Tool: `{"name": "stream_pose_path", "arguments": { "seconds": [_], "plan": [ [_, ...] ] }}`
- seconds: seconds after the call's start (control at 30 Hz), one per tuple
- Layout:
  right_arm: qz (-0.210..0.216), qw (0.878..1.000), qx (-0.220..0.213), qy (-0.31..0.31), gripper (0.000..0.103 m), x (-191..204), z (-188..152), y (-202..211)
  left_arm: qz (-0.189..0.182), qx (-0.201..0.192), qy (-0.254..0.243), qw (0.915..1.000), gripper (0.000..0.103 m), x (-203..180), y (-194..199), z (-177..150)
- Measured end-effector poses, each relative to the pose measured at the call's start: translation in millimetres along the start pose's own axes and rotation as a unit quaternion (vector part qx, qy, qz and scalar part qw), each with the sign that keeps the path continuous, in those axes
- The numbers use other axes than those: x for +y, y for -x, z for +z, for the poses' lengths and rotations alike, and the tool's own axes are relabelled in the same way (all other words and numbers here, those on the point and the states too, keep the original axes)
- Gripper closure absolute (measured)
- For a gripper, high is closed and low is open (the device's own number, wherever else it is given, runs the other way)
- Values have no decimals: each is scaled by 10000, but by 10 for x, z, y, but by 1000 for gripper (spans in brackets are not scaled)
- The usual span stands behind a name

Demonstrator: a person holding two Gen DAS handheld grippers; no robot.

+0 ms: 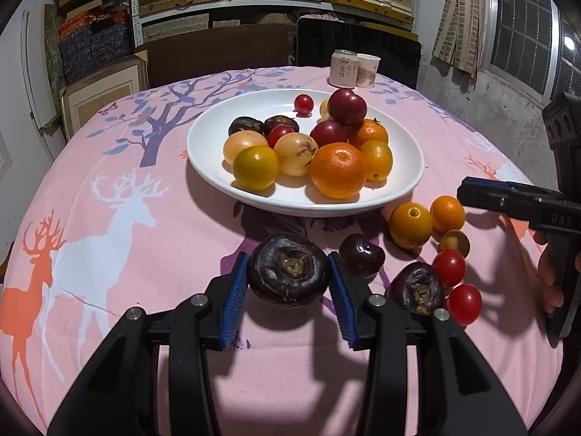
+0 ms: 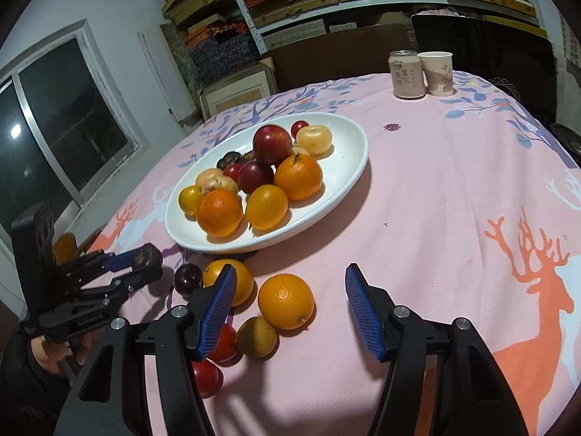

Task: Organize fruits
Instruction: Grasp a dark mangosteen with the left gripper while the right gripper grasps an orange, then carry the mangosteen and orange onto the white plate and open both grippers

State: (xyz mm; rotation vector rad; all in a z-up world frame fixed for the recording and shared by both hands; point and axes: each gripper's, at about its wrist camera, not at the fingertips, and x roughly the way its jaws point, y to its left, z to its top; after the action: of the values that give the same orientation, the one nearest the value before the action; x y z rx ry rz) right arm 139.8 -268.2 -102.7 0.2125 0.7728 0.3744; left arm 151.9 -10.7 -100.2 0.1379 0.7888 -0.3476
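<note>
Two grippers work over a counter (image 2: 454, 189) draped in a pink cloth printed with deer and trees. The left gripper (image 1: 288, 285) has its blue ribbed jaws pinching a dark, wrinkled, round water chestnut (image 1: 288, 269) just above the cloth, near the front rim of a wide white oval plate (image 1: 218, 160) heaped with oranges, yellow fruits, dark red plums, cherry tomatoes and more dark chestnuts. Right of it on the cloth lie a dark cherry (image 1: 361, 254), a second water chestnut (image 1: 415, 287), two small oranges (image 1: 410, 225) and two red cherry tomatoes (image 1: 448, 267). The right gripper (image 2: 290, 312) hovers with jaws spread wide and holding nothing, a bright orange (image 2: 286, 301) and a dull greenish-yellow fruit (image 2: 256, 337) lying on the cloth between them. At the far edge stand a pale drink can (image 2: 406, 74) and a paper cup (image 2: 438, 72), touching or nearly so.
</note>
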Motion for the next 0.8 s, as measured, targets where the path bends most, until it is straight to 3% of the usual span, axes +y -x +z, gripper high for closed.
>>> {"name": "stream_pose_path", "arguments": {
  "seconds": [0.13, 0.33, 0.37, 0.8],
  "plan": [
    [-170, 9994, 224, 189, 41, 53, -36, -92, 23, 38, -21, 10000, 60, -5, -14, -6],
    [-183, 9982, 541, 196, 58, 56, -62, -249, 50, 108, -37, 9999, 60, -11, -38, -14],
    [-148, 9982, 550, 203, 66, 61, -65, -257, 50, 112, -36, 9999, 60, -10, -42, -14],
    [-130, 9996, 150, 213, 66, 84, -48, -109, 52, 75, -23, 10000, 59, -9, -19, -5]
  ]
}}
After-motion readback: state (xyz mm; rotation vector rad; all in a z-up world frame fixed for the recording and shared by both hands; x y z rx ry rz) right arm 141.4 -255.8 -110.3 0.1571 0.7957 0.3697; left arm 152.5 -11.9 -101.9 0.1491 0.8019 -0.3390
